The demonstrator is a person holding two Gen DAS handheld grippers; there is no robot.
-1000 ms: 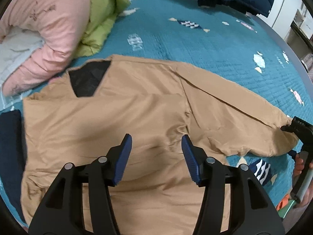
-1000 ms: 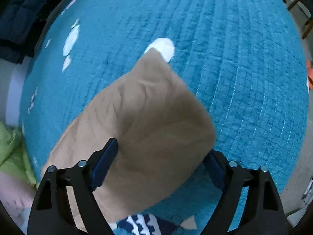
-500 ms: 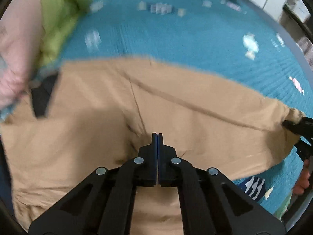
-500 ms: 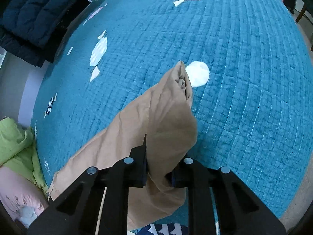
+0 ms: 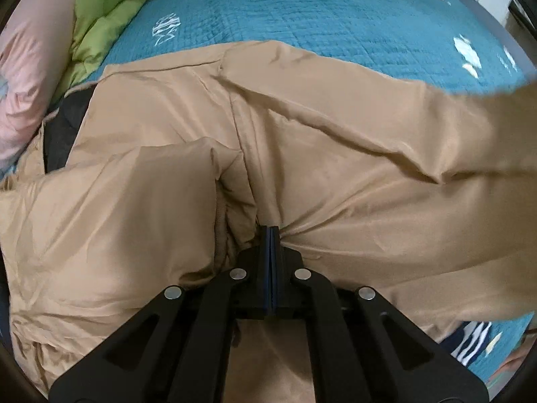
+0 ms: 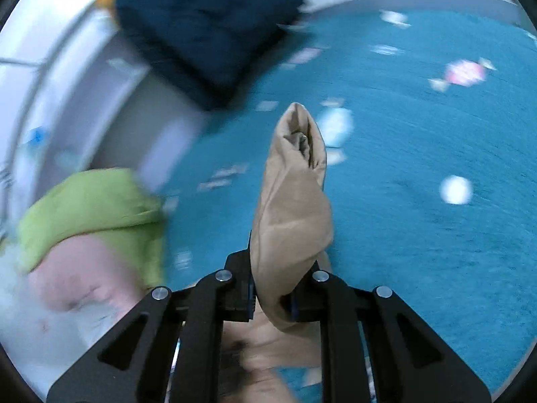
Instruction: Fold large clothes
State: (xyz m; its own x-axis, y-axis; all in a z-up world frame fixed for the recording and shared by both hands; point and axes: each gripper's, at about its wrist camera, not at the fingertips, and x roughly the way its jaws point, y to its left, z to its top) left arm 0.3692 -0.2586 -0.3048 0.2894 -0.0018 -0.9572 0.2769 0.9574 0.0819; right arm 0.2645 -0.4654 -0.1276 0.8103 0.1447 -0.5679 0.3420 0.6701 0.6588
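A tan jacket [image 5: 335, 174] lies spread on the teal quilted bed [image 5: 302, 10], its dark lining showing at the collar on the left. My left gripper [image 5: 272, 235] is shut on a pinch of the jacket's cloth near the underarm seam, and folds bunch around it. My right gripper [image 6: 270, 297] is shut on the cuff end of the tan sleeve [image 6: 292, 201], which stands up above the bed. In the left wrist view that sleeve [image 5: 470, 124] rises toward the right edge.
A lime green jacket [image 5: 110, 23] and a pink garment [image 5: 30, 74] lie piled at the bed's left side; both also show in the right wrist view, green [image 6: 94, 208]. A navy padded coat [image 6: 201, 27] hangs over the bed's far edge.
My left gripper closed on the jacket body and lifted a fold of it. My right gripper closed on the sleeve cuff and raised it off the bed, swinging toward the jacket.
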